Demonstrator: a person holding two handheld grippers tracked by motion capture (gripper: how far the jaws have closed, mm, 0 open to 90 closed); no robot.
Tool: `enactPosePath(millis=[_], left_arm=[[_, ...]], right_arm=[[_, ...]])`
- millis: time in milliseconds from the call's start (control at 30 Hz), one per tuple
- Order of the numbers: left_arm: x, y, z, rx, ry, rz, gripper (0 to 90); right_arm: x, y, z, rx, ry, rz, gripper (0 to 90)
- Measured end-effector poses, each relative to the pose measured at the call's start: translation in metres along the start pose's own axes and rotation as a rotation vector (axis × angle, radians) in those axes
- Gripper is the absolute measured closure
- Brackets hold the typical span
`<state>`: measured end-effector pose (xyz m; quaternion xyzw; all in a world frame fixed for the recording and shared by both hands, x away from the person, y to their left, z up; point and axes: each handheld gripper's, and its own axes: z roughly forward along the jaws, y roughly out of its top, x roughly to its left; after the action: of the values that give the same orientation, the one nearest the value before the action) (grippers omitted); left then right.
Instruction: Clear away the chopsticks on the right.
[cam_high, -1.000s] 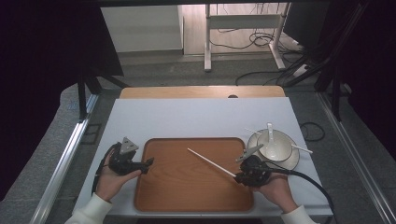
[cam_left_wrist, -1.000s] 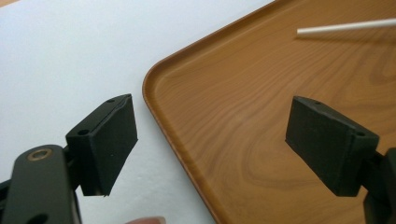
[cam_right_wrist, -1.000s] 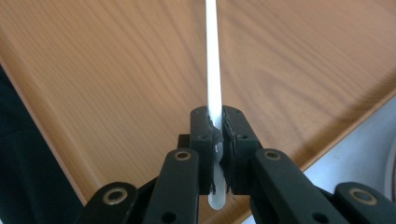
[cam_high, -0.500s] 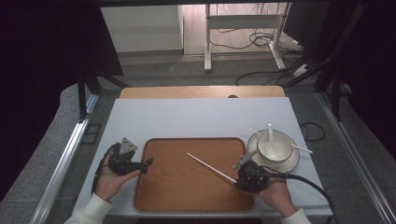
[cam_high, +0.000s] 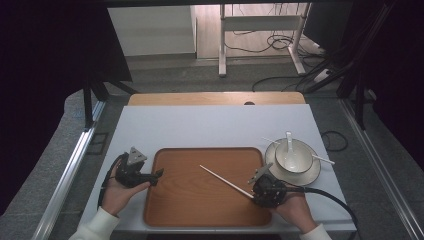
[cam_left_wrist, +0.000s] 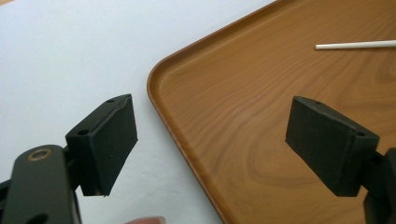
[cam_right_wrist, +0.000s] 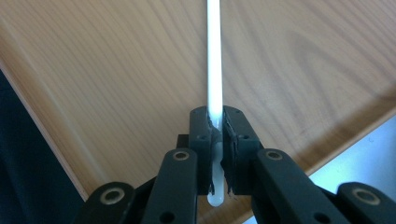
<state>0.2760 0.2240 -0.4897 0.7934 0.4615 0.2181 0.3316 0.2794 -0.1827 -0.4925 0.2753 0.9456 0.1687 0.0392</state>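
the right tongs (cam_high: 254, 191) are pressed together on a white chopstick (cam_high: 225, 181), pinching it close to its blunt end; in the right gripper view the stick (cam_right_wrist: 214, 56) runs straight up from between the two black pads, with a short stub showing below them. in the high view the chopstick slants from the tongs toward the middle of the wooden tray (cam_high: 190, 210), its free tip pointing toward the tray's far left corner. whether the tip touches the wood cannot be told. the right tongs sit over the tray's right edge, near its near right corner.

the left tongs (cam_high: 156, 175) are spread wide and pinch nothing. in the left gripper view one pad hangs over the white surface (cam_left_wrist: 70, 56) and the other over the tray (cam_left_wrist: 261, 140), with the tray's rounded corner between them; the chopstick's tip (cam_left_wrist: 355, 45) shows farther off on the wood. in the high view these tongs lie at the tray's left edge.

just beside the tray's far right corner, on the surface (cam_high: 215, 125), stands a white plate (cam_high: 300, 178) carrying a white bowl (cam_high: 295, 160) with a spoon (cam_high: 289, 140) in it; another thin white stick (cam_high: 322, 159) lies across the plate.
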Motion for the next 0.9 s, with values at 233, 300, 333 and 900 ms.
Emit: enactPosePath(millis=[233, 300, 333, 900], left_arm=[[0.000, 0.000, 0.001, 0.003, 0.000, 0.001, 16.2], [0.000, 0.000, 0.001, 0.004, 0.000, 0.000, 16.1], [0.000, 0.000, 0.001, 0.005, 0.000, 0.000, 16.1], [0.003, 0.000, 0.000, -0.003, -0.001, 0.002, 16.2]], right_arm=[[0.000, 0.000, 0.000, 0.002, -0.001, -0.007, 80.2], [0.001, 0.000, 0.000, -0.002, -0.006, -0.021, 74.7], [0.002, 0.000, 0.000, -0.003, -0.011, -0.030, 70.1], [0.025, 0.059, -0.022, -0.284, -0.004, -0.112, 41.8]])
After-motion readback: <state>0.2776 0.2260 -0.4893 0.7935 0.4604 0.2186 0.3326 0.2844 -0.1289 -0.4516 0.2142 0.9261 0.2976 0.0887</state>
